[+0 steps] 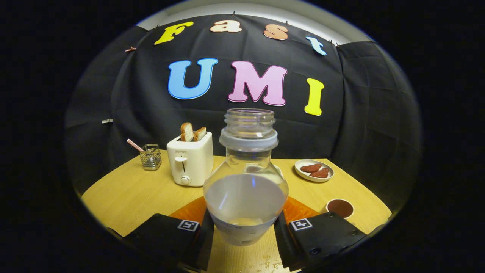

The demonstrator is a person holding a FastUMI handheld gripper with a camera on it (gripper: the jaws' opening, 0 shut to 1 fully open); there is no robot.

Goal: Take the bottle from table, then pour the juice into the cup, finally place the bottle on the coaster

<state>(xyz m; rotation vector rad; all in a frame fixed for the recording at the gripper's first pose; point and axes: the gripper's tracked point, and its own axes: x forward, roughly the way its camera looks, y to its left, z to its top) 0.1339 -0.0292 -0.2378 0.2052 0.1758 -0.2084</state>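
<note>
I see my gripper (244, 227) pinching the bottle (245, 178) between both fingers, over the orange coaster (189, 210). The bottle stands upright, open mouth up. One cup (340, 208) sits to its right, one toaster (190, 159) marked SUPOR holds two toast slices (192, 132), and one plate (314, 170) is behind.

Clear bottle (245, 178), orange coaster (299, 210), white toaster (190, 161) (yellow wood table (125, 193)).

wall: black cloth (151, 98) | table (125, 193): light wood, round-edged | ceiling strip (265, 9): pale, lit
</note>
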